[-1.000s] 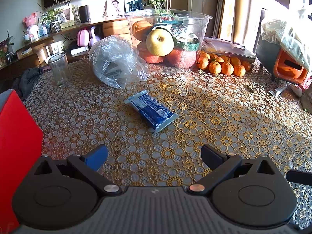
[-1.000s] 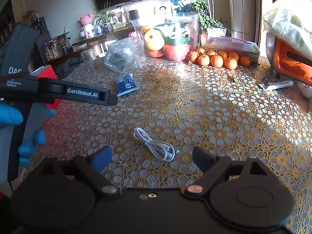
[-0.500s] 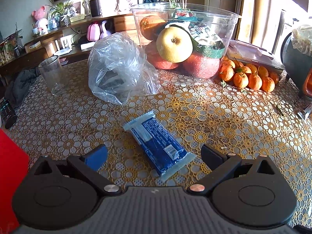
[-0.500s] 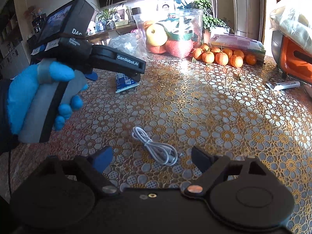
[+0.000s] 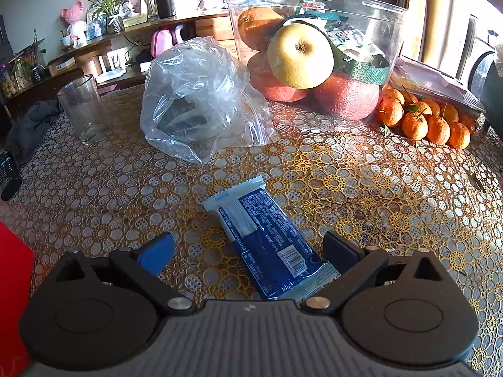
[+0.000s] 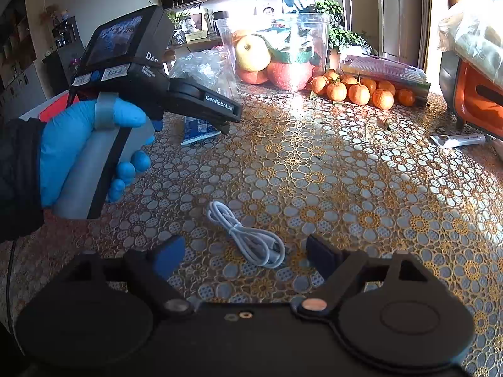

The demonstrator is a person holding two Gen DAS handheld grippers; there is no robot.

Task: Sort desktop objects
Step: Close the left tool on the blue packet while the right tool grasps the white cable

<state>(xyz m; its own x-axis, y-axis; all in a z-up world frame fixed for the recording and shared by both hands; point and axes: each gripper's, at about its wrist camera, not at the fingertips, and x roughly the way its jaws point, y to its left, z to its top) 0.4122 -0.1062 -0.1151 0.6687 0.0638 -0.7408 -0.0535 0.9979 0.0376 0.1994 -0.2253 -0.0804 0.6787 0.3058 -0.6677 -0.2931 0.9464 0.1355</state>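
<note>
A blue and white snack packet [image 5: 267,238] lies flat on the patterned table. My left gripper [image 5: 248,251] is open, with the packet's near end between its two fingers. In the right wrist view the packet [image 6: 198,128] shows under the left gripper's body [image 6: 201,103], held by a blue-gloved hand. A coiled white cable [image 6: 248,238] lies on the table just in front of my right gripper [image 6: 245,254], which is open and empty.
A crumpled clear plastic bag [image 5: 201,100], an empty glass [image 5: 83,110], a clear tub of fruit [image 5: 314,53] and a row of tangerines [image 5: 424,122] stand beyond the packet. A red box [image 5: 12,298] sits at the left. A small tube [image 6: 459,139] lies at the right.
My left gripper has moved forward over the table until the snack packet lies between its open fingers. My right gripper has stayed nearly still by the cable.
</note>
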